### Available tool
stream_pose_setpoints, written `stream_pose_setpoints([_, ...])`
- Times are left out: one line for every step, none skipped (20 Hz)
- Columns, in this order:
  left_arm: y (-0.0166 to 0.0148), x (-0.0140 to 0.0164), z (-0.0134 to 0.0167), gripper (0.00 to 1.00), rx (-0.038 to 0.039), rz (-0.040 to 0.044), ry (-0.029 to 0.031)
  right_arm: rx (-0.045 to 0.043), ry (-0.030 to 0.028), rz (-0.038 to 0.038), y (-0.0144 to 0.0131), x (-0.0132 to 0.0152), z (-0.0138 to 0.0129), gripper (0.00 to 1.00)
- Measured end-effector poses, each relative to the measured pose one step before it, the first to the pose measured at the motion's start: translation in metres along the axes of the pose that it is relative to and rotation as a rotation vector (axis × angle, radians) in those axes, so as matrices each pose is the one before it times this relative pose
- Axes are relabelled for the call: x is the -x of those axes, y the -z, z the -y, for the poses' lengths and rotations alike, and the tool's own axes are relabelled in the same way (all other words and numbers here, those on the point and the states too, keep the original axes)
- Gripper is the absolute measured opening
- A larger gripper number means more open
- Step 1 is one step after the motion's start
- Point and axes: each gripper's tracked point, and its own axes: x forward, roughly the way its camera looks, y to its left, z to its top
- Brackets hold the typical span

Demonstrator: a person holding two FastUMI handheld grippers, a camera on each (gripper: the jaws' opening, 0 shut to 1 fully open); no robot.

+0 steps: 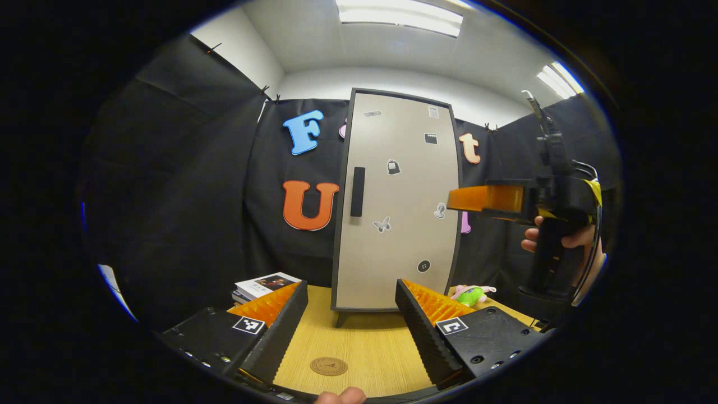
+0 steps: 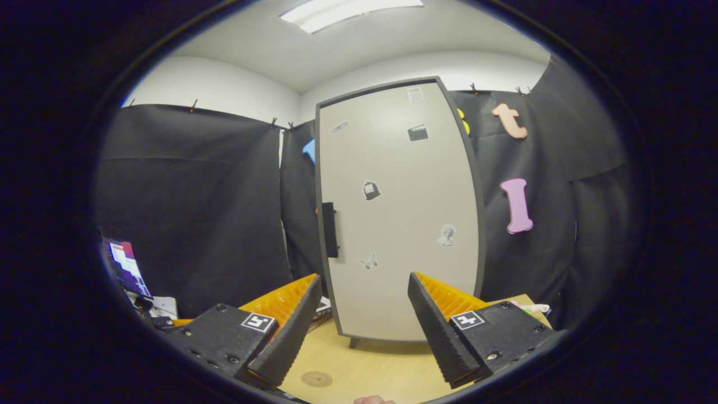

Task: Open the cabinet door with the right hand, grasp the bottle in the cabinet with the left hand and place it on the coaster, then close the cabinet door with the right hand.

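In the left gripper view my left gripper (image 1: 350, 314) gapes wide over one coaster (image 1: 329, 366), facing one shut cabinet door (image 1: 401, 202) that hides any bottle, my right gripper (image 1: 483, 197) off right, its spread unclear; in the right gripper view its fingers stand wide before that door.

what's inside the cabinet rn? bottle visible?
Cannot tell: the cabinet door is shut, handle untouched, so the inside is covered and no bottle can be seen. The coaster lies bare on the table in front.
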Motion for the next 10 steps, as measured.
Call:
stream_pose_setpoints([0.00076, 0.00135, -0.00054, 0.95, 0.00244, -0.00403, 0.0009, 0.01073, -0.00574, -0.00365, -0.0055, -0.01414, -0.00477, 0.99])
stream_pose_setpoints([0.00304, 0.00154, -0.00137, 0.95, 0.00487, -0.00724, 0.0034, 0.01327, -0.0101, 0.00536, -0.00725, -0.015, -0.00689, 0.99])
stream_pose_setpoints([0.00153, 0.00266, -0.00152, 0.95, 0.00403, -0.00647, 0.00157, 0.01506, -0.01003, 0.01421, -0.00823, -0.01607, -0.00581, 0.95])
stream_pose_setpoints([0.00118, 0.00119, -0.00011, 0.95, 0.00061, -0.00294, 0.0024, 0.021, -0.00333, 0.01176, -0.00597, -0.01632, -0.00391, 0.99])
stream_pose_setpoints([0.00091, 0.00035, 0.00011, 0.95, -0.00051, -0.00079, 0.0016, 0.02169, 0.00756, -0.00233, -0.00286, -0.01635, -0.00159, 0.94])
stream_pose_setpoints([0.00045, 0.0003, -0.00111, 0.95, 0.00014, -0.00022, 0.00009, 0.0209, -0.00092, -0.0007, -0.00062, -0.01559, -0.00397, 0.99])
stream_pose_setpoints([0.00013, -0.00051, 0.00032, 0.95, 0.00142, -0.00092, 0.0006, 0.01464, -0.00708, -0.00394, -0.00032, -0.01506, -0.00581, 0.94])
stream_pose_setpoints([0.00091, -0.00036, -0.00027, 0.95, 0.00376, -0.00076, -0.00122, 0.00695, -0.00476, -0.00887, 0.00309, -0.01358, -0.00477, 0.95])
stream_pose_setpoints([0.00058, 0.00014, 0.00045, 0.95, 0.00795, -0.00304, -0.001, 0.00086, -0.00378, -0.01176, 0.00243, -0.01295, -0.00495, 0.95])
stream_pose_setpoints([0.00179, 0.00006, 0.0013, 0.95, 0.00775, -0.00547, 0.00718, 0.00091, -0.00701, -0.0108, 0.00291, -0.01304, -0.00393, 0.95])
